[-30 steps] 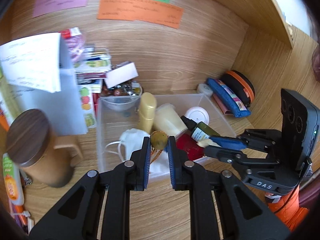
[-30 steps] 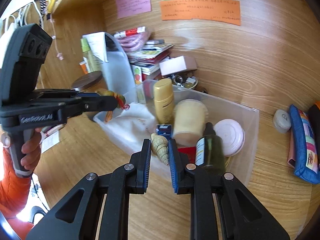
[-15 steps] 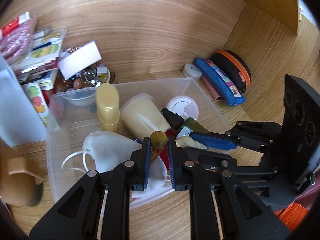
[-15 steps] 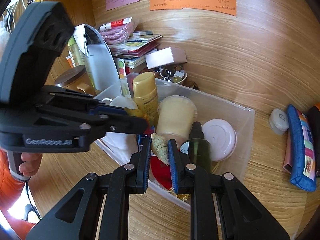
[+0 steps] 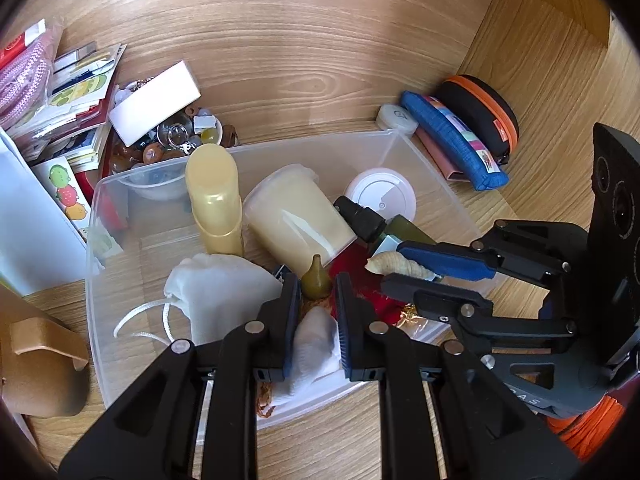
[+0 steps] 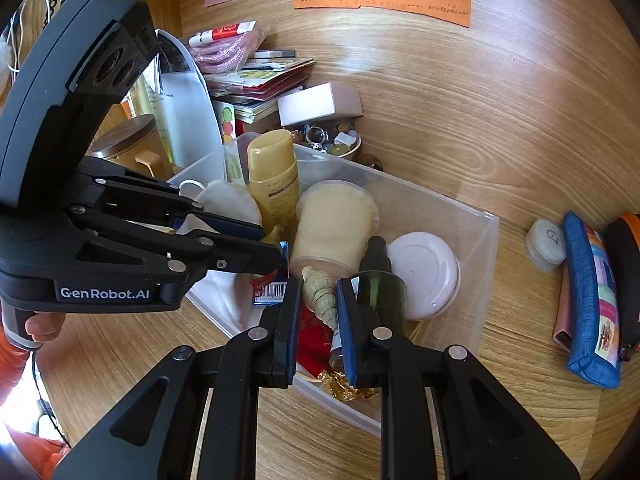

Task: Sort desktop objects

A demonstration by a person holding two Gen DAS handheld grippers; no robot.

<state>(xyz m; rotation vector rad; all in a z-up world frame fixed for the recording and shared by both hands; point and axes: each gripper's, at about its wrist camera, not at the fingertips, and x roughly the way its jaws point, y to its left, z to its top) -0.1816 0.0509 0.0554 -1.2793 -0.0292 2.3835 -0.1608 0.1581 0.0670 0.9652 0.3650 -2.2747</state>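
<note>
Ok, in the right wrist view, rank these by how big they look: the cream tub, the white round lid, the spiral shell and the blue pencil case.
1. Blue pencil case
2. Cream tub
3. White round lid
4. Spiral shell

The tub and the lid look close in size, and the shell is nearest the camera, so it is flattered.

Bottle (image 5: 216, 196) and cup (image 5: 296, 216) in bin (image 5: 432, 176)

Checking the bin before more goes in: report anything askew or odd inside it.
In the clear plastic bin, the cream tub and green spray bottle lie tipped over. Crumpled gold foil sits loose at the front corner. Nothing looks spilled.
</note>
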